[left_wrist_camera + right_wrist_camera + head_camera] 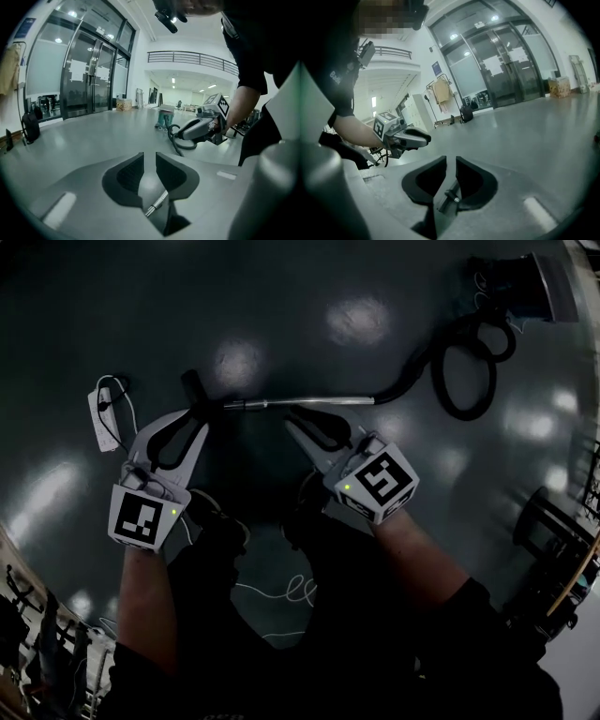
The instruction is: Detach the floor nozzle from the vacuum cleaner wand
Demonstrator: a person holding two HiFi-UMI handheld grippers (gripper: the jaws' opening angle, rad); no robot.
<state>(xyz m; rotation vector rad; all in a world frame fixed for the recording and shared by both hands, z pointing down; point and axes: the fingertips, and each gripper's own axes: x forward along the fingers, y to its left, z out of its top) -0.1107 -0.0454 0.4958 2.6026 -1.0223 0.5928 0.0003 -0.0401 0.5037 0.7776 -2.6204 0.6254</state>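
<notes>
**A:** While both hands are down near the floor (pixel 281 315), take me across it, left to right.

**B:** A white power strip (pixel 101 413) lies far left, apart from the rest. Next is the left gripper (pixel 190 423), jaws a narrow gap apart with nothing between them, tips close by the floor nozzle (pixel 194 390). That's the black piece at the left end of the wand (pixel 300 402). The metal wand lies flat and runs right to the hose (pixel 459 381) and the vacuum body (pixel 530 282) in the far corner. The right gripper (pixel 302 427) hovers near the wand's middle, jaws likewise slightly parted and empty.

**A:** How would you do the pull well?

**B:** I'd open both wider first, since those gaps look too narrow for the tube. The left takes the nozzle's neck and the right clamps the wand just beside the joint, so the tube can't slide. Then pull straight along the wand, not upward, or the joint may bind. I can't see any release catch from here.
</notes>
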